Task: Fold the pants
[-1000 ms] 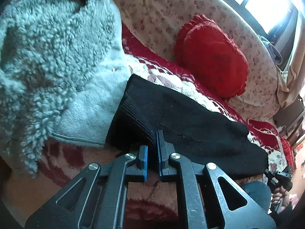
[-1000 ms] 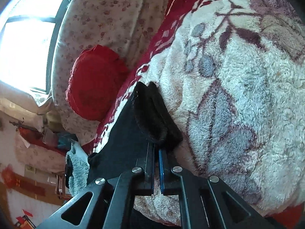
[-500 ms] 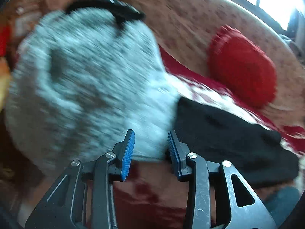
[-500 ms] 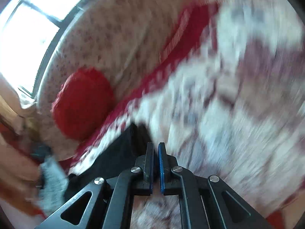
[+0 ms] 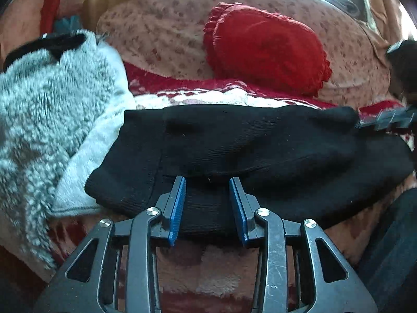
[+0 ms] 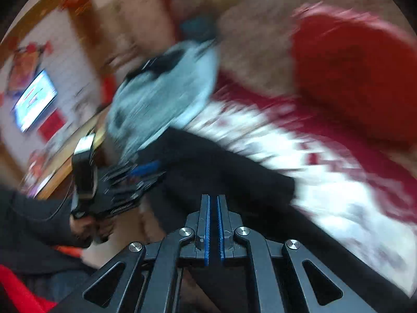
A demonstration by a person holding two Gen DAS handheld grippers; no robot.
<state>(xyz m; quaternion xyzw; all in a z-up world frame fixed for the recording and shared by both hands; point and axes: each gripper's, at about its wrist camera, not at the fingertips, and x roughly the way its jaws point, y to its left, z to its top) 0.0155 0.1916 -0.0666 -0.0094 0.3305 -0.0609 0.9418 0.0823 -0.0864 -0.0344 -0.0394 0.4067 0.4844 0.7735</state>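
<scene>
The black pants (image 5: 260, 146) lie folded lengthwise across a red and white blanket (image 5: 208, 96). My left gripper (image 5: 207, 182) is open at their near edge, a strip of black fabric lying loose between the blue pads. At the pants' right end my right gripper (image 5: 362, 125) shows as a dark blurred shape. In the blurred right wrist view that gripper (image 6: 212, 198) is shut above the pants (image 6: 221, 167), and I make out no cloth between its pads. The left gripper (image 6: 153, 174) and the hand holding it (image 6: 86, 227) appear at the pants' far end.
A grey fleece garment (image 5: 39, 109) is heaped at the left, touching the pants. A red frilled cushion (image 5: 265, 49) leans on the floral backrest (image 5: 161, 31) behind. A dark trouser leg (image 5: 391, 234) fills the lower right. A lit screen (image 6: 34, 101) hangs on the far wall.
My left gripper let go of the pants' left end, opened and shifted right to the middle of the near edge. The right gripper stayed shut, rolled and swung away from the hem.
</scene>
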